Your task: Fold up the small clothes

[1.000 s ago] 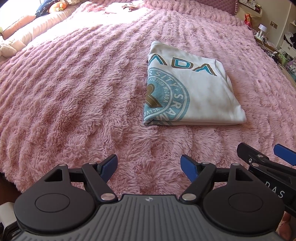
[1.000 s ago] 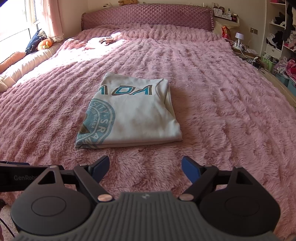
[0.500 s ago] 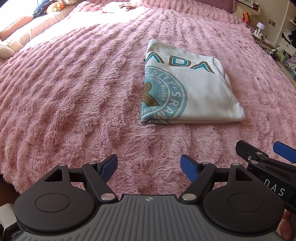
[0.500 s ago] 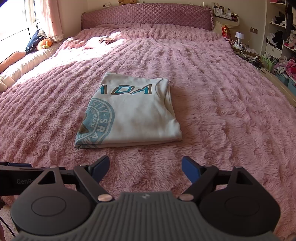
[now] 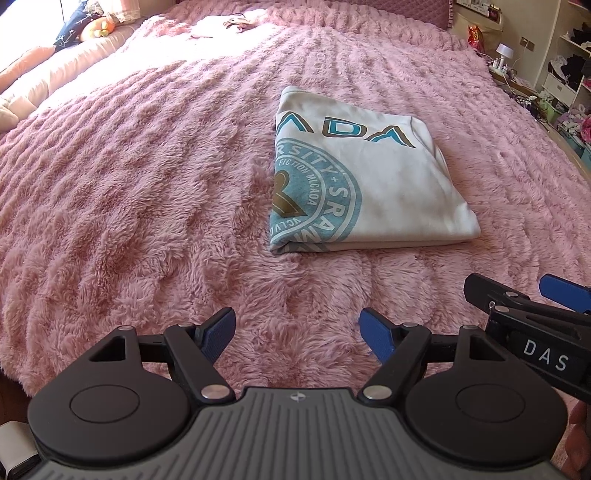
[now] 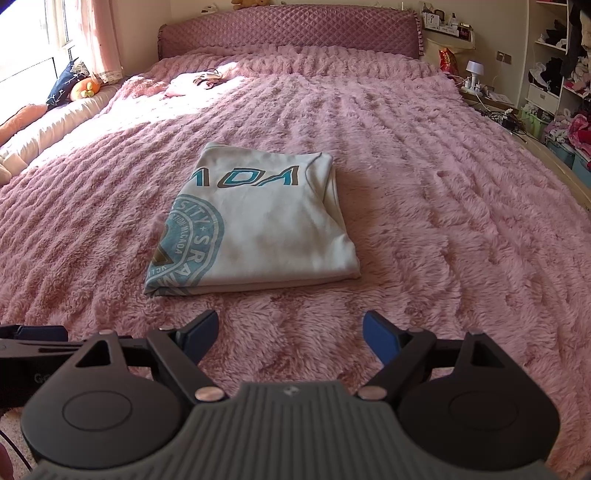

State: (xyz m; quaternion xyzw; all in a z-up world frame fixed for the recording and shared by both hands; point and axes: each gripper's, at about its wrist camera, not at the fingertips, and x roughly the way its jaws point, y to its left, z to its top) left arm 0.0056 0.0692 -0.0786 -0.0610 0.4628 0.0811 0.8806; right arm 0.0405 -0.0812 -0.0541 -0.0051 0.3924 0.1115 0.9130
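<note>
Shirt [image 5: 373, 177] [image 6: 258, 225] white, folded into a flat rectangle, teal round print and teal/brown letters face up, lies on pink fluffy bedspread [image 5: 147, 184] [image 6: 443, 203]. Folded edge faces the cameras, layers stacked neatly.

Left gripper [image 5: 297, 330] hovers over the bedspread on the near side of the shirt, clear of it and off toward its left corner. Fingers [image 5: 218, 332] spread wide, blue pads, nothing between them.

Right gripper [image 6: 290, 332] also on the near side of the shirt, apart from it, roughly facing its near edge. Fingers [image 6: 380, 334] spread wide, holding nothing. In the left wrist view it [image 5: 524, 299] shows just right of the left gripper, near the shirt's right corner.

Beyond the shirt: purple quilted headboard [image 6: 288, 33]. Small garment [image 6: 207, 77] in the sunlit patch far behind the shirt. Cushions [image 6: 74, 86] far left of the shirt, shelves with clutter [image 6: 557, 74] far right.
</note>
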